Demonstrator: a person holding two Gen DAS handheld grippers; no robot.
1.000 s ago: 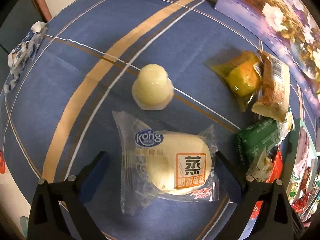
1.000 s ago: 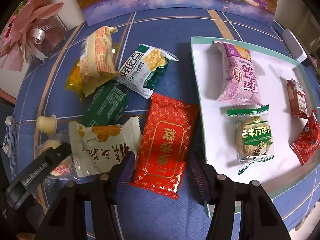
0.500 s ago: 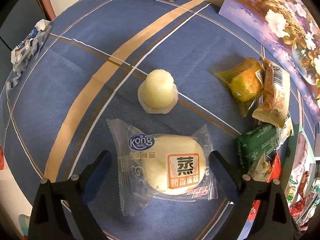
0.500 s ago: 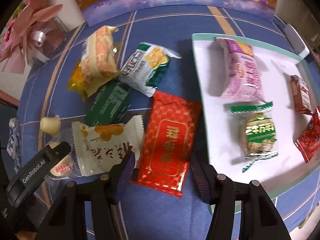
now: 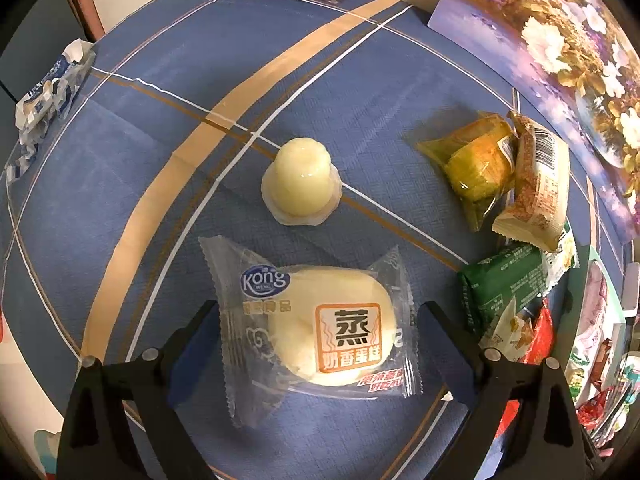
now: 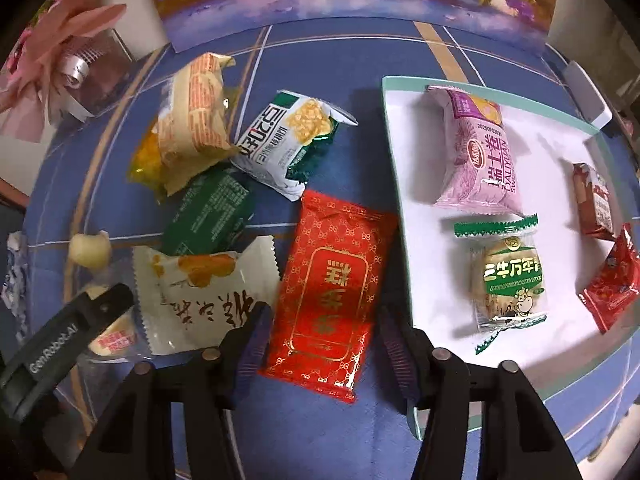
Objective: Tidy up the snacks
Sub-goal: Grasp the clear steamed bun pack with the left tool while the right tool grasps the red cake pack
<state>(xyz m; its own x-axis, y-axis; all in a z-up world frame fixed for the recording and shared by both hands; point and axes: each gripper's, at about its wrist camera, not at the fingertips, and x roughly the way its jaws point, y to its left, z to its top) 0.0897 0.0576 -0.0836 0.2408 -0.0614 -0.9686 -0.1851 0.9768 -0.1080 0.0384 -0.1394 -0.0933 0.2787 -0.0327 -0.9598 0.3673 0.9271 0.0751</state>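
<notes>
Two grippers, both aimed steeply down at my blue cloth. Left gripper [image 5: 320, 344]: jaws wide, astride the clear-wrapped steamed cake [image 5: 320, 332], not pressing. Right gripper [image 6: 320, 340]: jaws half apart, closing slightly, flanking the glossy red packet [image 6: 332, 296]; contact unclear. White tray [image 6: 400, 184] alongside, its far edge cut off.

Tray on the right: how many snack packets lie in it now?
5. In the tray: pink roll packet at the back, green-labelled cake nearer, brown packet and red packets at the right edge; others may be cropped.
</notes>
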